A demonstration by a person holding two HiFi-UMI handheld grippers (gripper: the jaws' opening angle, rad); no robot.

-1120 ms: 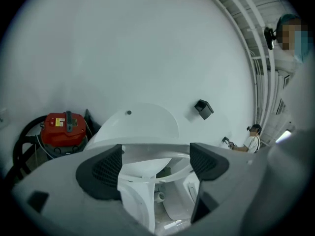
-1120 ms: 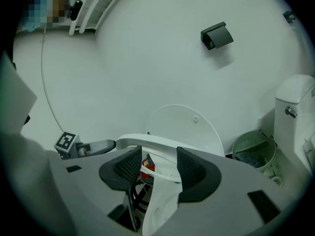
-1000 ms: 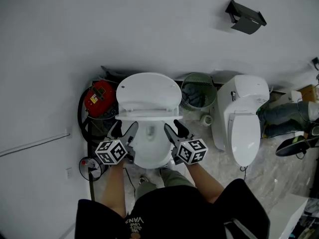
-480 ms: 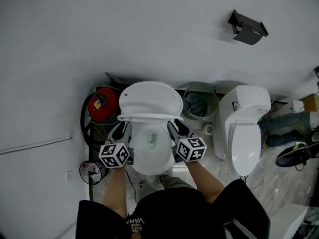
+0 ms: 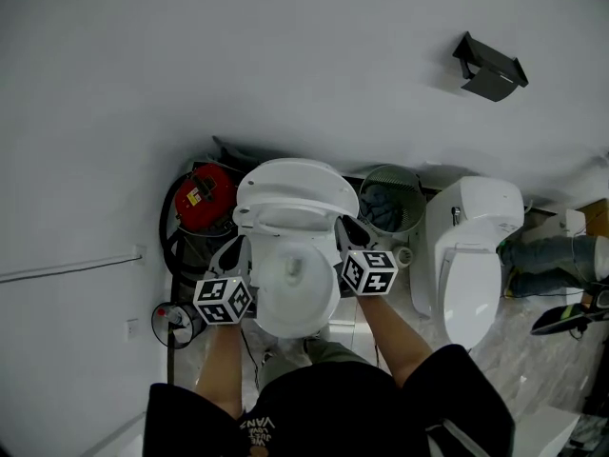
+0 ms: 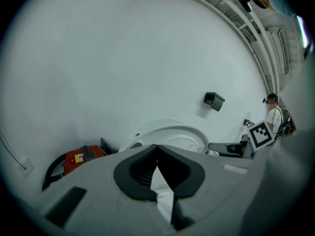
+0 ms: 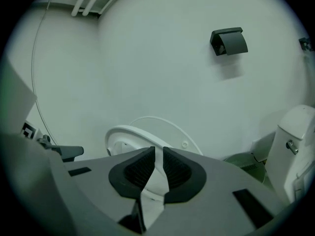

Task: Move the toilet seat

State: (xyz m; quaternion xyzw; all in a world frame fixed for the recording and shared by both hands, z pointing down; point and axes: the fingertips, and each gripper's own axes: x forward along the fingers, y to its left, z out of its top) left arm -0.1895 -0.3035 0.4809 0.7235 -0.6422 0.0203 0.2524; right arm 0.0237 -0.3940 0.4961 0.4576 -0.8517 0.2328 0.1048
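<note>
**A:** Two sets of tongs at one toilet. Where do we log the toilet seat?

**B:** Raised off the bowl, at the bowl's 12 o'clock, just in front of the lid. We note it tilted, with the hinge end low toward the wall and the free end up. Its long axis runs 6 to 12 o'clock, so from the head view it squashes into a wide, flat oval.

**A:** Tongs?

**B:** Left gripper is at the bowl's 9 o'clock, jaws together, tips touching. Only white shows through the slot below the tips. Right gripper is at 2 o'clock, jaws closing, with a thin gap left and a strip of white in it. We cannot tell whether that strip is the seat's edge or the bowl.

**A:** Against a second ago?

**B:** Both pairs stood wide apart then, flanking the bowl nearer 7 and 5 o'clock. We now find them drawn in and shifted toward 12, close under the seat's rim. Seat and lid look flatter from above. The red canister at 10 o'clock and the bin at 1 o'clock hold their places.
</note>
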